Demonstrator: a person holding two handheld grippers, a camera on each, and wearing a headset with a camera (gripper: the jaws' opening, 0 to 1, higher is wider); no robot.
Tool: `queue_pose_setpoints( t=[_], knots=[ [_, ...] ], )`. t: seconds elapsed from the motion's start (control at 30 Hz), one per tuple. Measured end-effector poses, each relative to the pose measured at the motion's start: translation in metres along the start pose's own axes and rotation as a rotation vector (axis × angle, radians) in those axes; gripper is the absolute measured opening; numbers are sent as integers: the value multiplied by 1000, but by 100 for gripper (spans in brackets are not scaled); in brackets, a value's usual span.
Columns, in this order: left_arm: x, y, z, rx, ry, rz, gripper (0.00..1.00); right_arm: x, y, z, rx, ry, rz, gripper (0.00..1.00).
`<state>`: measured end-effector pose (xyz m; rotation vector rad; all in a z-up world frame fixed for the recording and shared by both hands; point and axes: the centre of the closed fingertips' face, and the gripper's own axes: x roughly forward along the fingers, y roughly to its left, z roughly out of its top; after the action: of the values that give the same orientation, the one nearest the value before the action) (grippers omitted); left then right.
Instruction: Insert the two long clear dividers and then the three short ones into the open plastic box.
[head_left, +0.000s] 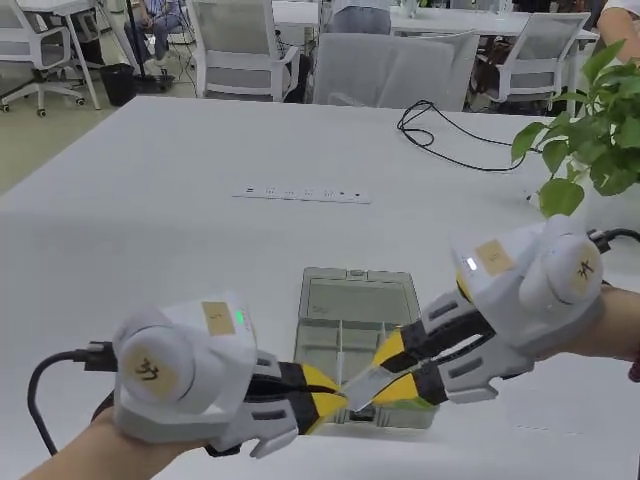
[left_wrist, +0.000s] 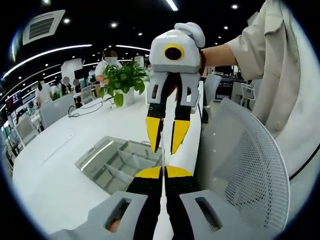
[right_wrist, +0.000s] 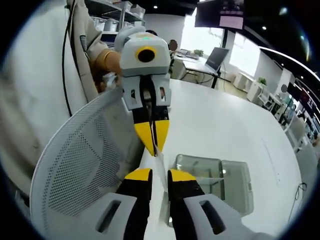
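A broad white table (head_left: 150, 220) fills the middle of the frame, grey mesh office chairs (head_left: 240, 50) lined along the top edge, a leafy green plant (head_left: 590, 130) at right; recessed strip lights (left_wrist: 171, 5) glow in a dark ceiling overhead.

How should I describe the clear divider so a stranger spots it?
Find the white table, then the open plastic box at its near edge. Over the box's near side, the clear divider bridges the left gripper and right gripper; unlike the dividers seated inside, it is held aloft.
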<state>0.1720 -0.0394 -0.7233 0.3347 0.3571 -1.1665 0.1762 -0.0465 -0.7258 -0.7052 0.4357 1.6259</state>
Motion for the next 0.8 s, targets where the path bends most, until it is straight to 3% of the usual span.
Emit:
queue_pose_setpoints(
  t=[0.23,0.53,0.8],
  knots=[
    [0,-9,5,26,-27,-47,0,0,5,1,21,-24,33,7],
    [-3,-8,8,23,-49,-58,0,-2,12,5,33,-45,75,3],
    [-2,-6,7,15,-45,-26,0,-1,12,4,61,-25,70,2]
  ],
)
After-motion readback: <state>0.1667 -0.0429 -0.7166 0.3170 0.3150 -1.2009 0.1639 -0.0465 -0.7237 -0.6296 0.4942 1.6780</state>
